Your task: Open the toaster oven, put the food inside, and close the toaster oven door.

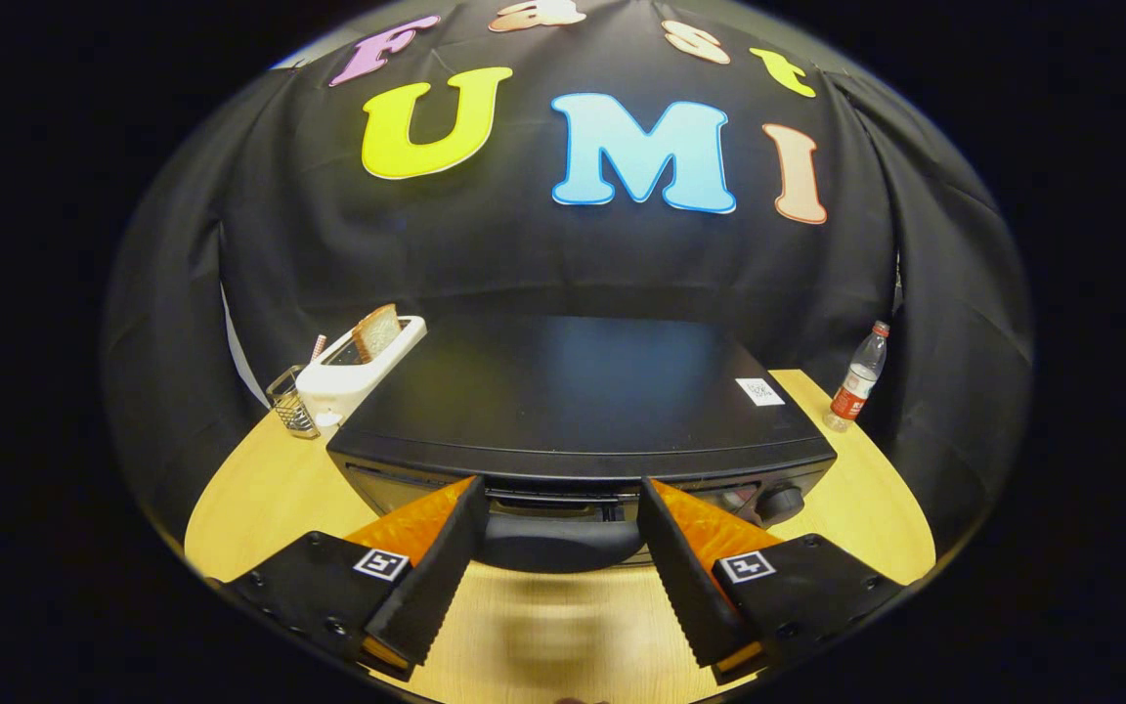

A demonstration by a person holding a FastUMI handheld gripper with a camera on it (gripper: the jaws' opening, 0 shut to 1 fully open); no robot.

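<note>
Hand-held gripper (563, 508) spread wide at black toaster oven (573, 411) front.
Dark door handle (561, 540) between fingers, untouched; door shut. Toast slice (376, 331) upright in white toaster (368, 367), beyond oven on wooden surface (260, 499).

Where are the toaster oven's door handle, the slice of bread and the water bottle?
door handle (561, 544), gripper view, its middle, between the open fingers.
slice of bread (377, 331), gripper view, its face, standing in the white toaster.
water bottle (857, 382), gripper view, its body.

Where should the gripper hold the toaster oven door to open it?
Grip the door handle, the dark bar jutting from the toaster oven front. It lies between the open gripper fingers, so come straight from the front and close across it.
</note>
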